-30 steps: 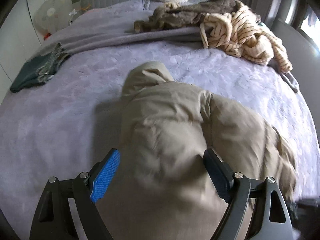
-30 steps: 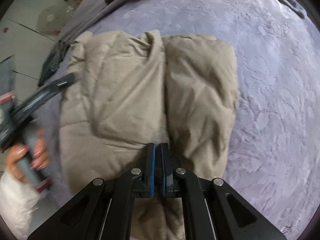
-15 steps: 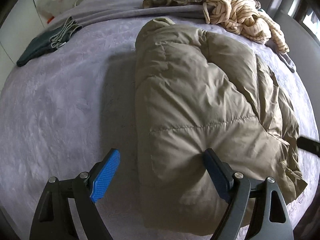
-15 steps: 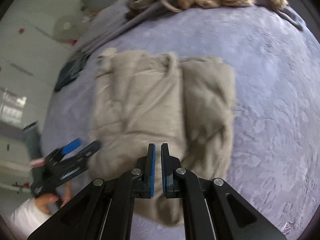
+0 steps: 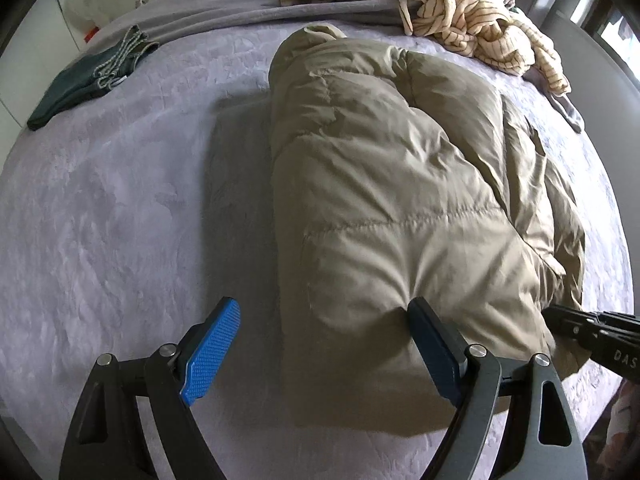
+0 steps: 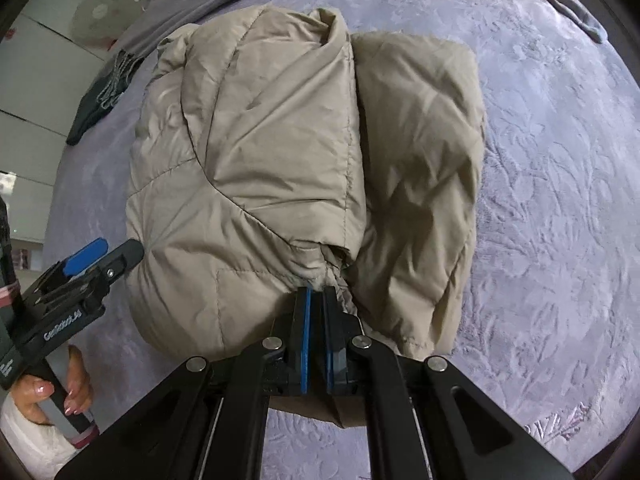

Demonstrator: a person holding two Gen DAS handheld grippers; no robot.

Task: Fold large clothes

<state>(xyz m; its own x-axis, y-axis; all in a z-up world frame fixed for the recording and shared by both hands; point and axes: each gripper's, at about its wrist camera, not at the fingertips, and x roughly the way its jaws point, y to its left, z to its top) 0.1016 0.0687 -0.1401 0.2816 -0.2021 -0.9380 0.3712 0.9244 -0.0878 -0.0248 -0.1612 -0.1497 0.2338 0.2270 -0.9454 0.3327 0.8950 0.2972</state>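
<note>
Having slid off the jacket (image 5: 400,184) top to its left edge, left tool (image 5: 320,344) agape; right tool (image 6: 316,300) clenched, empty.

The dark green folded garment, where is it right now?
In the left wrist view, the dark green garment lies at the bed's far left edge, apart from the beige jacket.

Left tongs slide off the folded jacket

A second ago the left gripper (image 5: 320,344) had the puffy tan jacket (image 5: 400,184) filling the space between its fingers; now it has shifted sideways, one pad over bare purple bedspread (image 5: 100,220), the other denting the jacket's edge. The right gripper (image 6: 315,300) has lifted back slightly from the hem.
</note>
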